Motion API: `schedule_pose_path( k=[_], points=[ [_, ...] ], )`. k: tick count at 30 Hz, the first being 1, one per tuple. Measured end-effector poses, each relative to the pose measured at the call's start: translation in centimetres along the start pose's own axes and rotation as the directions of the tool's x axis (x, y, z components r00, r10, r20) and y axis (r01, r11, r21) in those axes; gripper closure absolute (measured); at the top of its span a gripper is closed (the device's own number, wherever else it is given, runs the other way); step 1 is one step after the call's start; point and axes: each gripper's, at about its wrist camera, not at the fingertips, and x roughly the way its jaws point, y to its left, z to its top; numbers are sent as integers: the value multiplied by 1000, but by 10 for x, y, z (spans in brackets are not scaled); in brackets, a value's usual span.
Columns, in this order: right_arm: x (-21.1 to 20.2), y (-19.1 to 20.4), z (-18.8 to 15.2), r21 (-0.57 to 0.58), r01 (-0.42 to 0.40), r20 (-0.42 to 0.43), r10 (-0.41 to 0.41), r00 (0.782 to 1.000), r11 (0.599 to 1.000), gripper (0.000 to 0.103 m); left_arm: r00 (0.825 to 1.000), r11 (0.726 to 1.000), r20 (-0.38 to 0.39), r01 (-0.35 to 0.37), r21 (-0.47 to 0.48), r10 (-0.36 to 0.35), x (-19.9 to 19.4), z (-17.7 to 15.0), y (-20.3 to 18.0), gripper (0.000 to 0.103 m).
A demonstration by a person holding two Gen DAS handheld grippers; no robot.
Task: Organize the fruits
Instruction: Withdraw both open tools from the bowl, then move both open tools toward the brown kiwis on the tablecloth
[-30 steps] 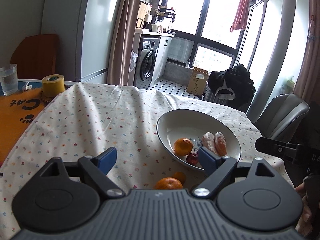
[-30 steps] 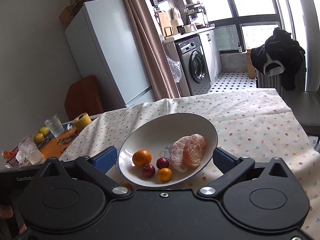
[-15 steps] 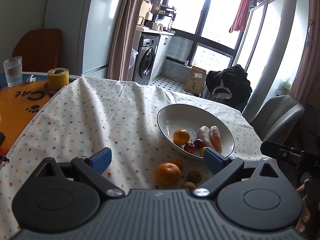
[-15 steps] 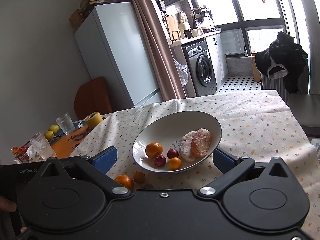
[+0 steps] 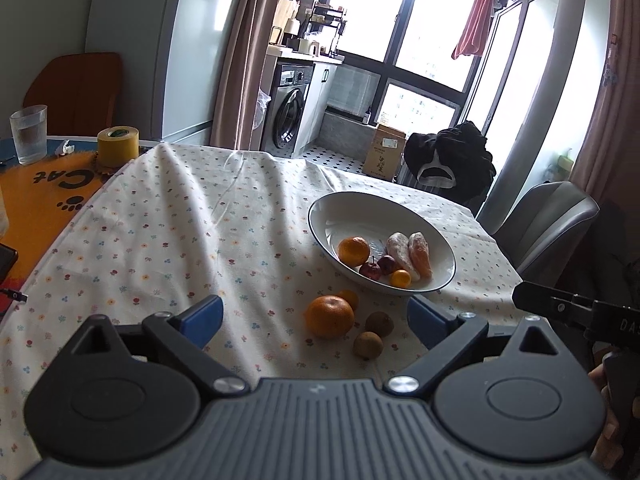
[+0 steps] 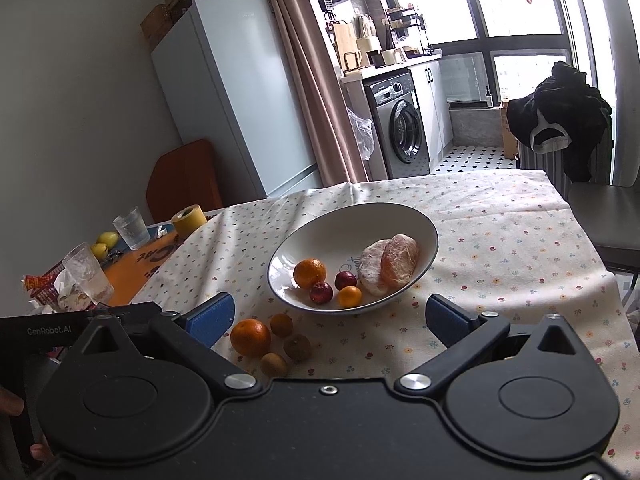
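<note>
Since both grippers, left and right, gape w/ nothing held, you take the orange across its middle, gently: light, smooth, rolls easily.

I am in a home, in a dining corner open to a small kitchen. In front of me is a table with a flowered cloth and a bowl of fruits. Behind it stand a tall white fridge, a washing machine under the counter with jars and boards, and a long curtain. A red towel hangs to dry at the big window, and dark clothes lie over a chair.
</note>
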Motion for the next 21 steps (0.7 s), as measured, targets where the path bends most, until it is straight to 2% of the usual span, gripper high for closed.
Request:
schedule_pose_path(
  k=[21],
  points=[
    [-18, 5, -21, -26, 9, -26, -9, 1000, 1000, 0, 999, 999, -27, 21, 32, -20, -9, -18, -11, 6]
  ],
)
